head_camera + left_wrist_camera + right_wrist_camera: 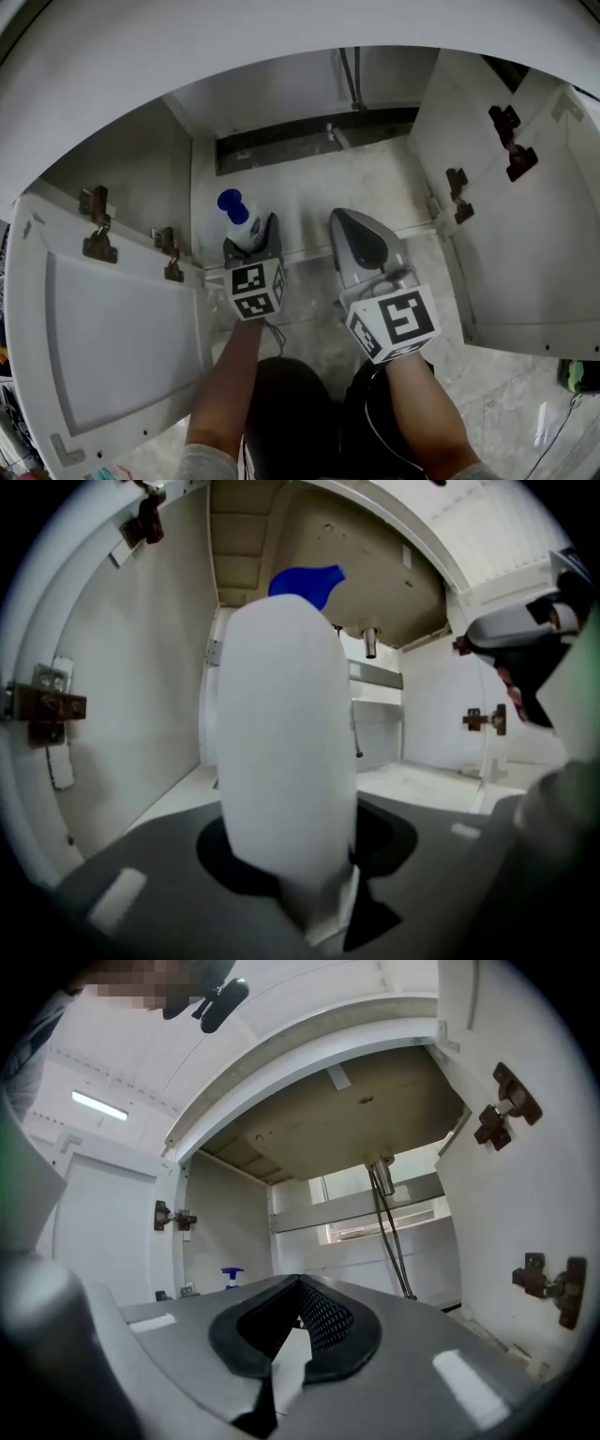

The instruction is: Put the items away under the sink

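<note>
A white bottle (244, 231) with a blue cap (232, 203) stands upright in my left gripper (253, 240), which is shut on its body at the front left of the open under-sink cabinet. In the left gripper view the bottle (286, 761) fills the middle and its blue cap (305, 581) points right. Beside it on the right is my right gripper (352, 223); its jaws are shut with nothing between them, tips (298, 1284) meeting and aimed level into the cabinet. The blue cap (232, 1274) shows small to their left.
Both cabinet doors hang open, the left door (112, 347) and the right door (525, 234), each with brown hinges (97, 225). The pale cabinet floor (309, 192) runs back to a dark slot. Pipes (389, 1232) drop from the sink at the back. A person's forearms and knees are below.
</note>
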{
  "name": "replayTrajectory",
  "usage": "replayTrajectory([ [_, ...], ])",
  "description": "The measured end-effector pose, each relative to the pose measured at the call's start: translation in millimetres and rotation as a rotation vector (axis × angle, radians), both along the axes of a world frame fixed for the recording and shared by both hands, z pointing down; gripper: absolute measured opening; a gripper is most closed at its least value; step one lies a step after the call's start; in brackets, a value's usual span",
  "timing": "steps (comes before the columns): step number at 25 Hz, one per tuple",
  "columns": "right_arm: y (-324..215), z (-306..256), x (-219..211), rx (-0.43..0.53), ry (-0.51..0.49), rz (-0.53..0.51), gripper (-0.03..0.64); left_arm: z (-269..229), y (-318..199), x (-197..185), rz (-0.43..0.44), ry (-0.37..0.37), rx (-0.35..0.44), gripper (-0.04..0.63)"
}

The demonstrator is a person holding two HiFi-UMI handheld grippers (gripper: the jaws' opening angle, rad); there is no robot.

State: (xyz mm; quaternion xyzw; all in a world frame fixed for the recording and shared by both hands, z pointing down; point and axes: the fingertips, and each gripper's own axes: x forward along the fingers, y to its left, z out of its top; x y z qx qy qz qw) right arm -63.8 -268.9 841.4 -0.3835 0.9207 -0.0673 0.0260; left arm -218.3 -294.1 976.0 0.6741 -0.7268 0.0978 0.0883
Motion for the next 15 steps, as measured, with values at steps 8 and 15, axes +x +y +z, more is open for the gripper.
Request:
replayTrajectory([
  [8,-9.0,3.1,5.9,-0.009,-0.011,0.033,-0.002,8.1,-8.6,3.7,-0.004,-0.105,-0.032,0.183],
  [15,-11.7,8.5,5.5,-0.012,0.003,0.032,-0.002,17.5,-9.8,13.1,0.01,-0.252,-0.073,0.186],
])
